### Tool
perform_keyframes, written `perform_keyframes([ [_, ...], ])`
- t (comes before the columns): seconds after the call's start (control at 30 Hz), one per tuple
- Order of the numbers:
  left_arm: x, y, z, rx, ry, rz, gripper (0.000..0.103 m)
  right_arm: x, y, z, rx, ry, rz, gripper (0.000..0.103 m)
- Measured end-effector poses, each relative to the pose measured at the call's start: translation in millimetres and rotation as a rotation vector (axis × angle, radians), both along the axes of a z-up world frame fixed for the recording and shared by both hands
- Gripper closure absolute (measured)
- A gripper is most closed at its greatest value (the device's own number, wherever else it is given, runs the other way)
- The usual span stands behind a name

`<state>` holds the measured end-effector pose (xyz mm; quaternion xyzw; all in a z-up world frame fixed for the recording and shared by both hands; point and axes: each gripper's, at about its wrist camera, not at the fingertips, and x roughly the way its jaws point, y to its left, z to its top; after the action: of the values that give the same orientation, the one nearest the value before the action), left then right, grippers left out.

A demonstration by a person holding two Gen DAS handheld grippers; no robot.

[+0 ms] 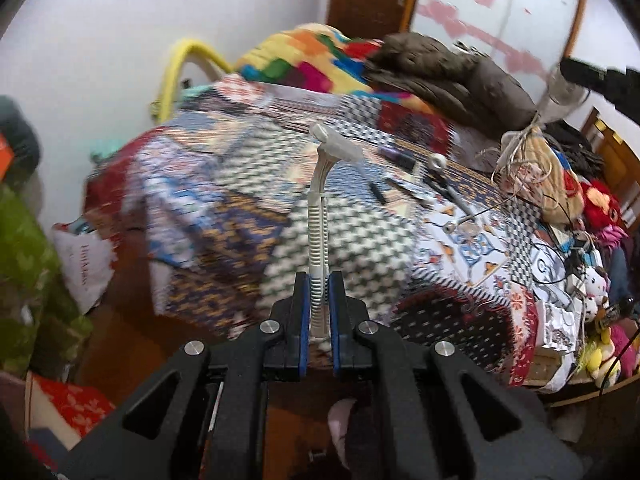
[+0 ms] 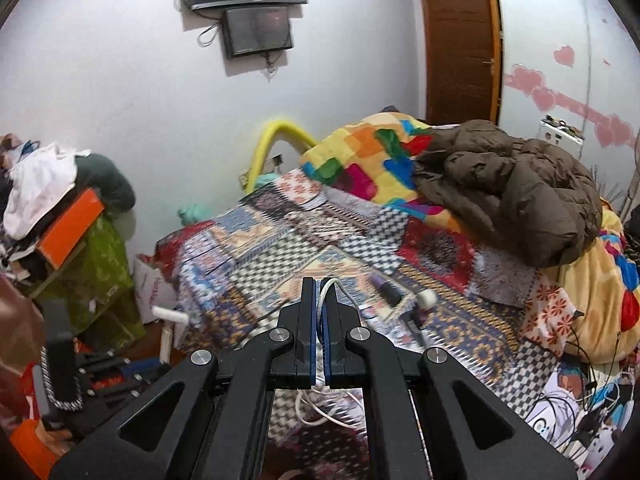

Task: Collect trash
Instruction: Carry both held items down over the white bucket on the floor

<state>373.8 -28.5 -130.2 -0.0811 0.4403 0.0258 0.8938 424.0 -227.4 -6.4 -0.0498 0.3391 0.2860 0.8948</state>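
While your left tongs [image 1: 319,280] point down over the bed, they are pinched tight on a white razor [image 1: 318,216]. You hold it by its ridged handle, between the two blue pads. The razor sticks straight up out of the tongs, and its head tilts off to the right at the top. It is up in the air and touches nothing but the pads.

Your right tongs [image 2: 320,292] are squeezed together too, with just a thin gap. A thin white cord [image 2: 326,294] is caught between the pads. It makes a small loop above the tips, and more of it hangs in loose curls under the tongs.

Below both tongs lies the patchwork bedspread [image 2: 280,248], full of checks, flowers and red squares. On it, just past the right tongs, lie a small purple thing [image 2: 386,288] and a stick with a round white tip [image 2: 426,299]; I cannot tell what they are. Farther back a bright blanket [image 2: 360,148] is bunched up, and a brown puffy coat [image 2: 508,184] is heaped on it. Behind the bed is a yellow rail [image 2: 276,136] by the white wall.

In the left view, soft toys [image 1: 596,280] and black wires [image 1: 560,240] crowd the right side of the bed. A white bag [image 1: 86,264] sits on the floor to the left of the bed.
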Motion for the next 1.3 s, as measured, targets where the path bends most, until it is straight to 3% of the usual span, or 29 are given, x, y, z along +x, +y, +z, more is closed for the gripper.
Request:
perform_keyframes([
  [0.4,-113.8,90.1,8.6,0.014,-0.022,0.157,0.096,-76.4,97.7,-24.0,-0.046,0.038,0.153,0.101],
  [0.73,-188.6,149.9,-26.2,-0.018,0.043,0.258,0.096,-131.5,183.5,-73.7,-0.130,0.121,0.301,0.101],
  [1.0,-216.7,185.4,-63.3,-0.041,0.116,0.315,0.096,-161.0,249.1,-120.7,-0.225,0.190,0.395,0.101],
  [1.3,-217.2,206.3,-119.5,-0.110,0.222,0.361,0.096,-170.0,301.9,-185.6,-0.341,0.302,0.458,0.101],
])
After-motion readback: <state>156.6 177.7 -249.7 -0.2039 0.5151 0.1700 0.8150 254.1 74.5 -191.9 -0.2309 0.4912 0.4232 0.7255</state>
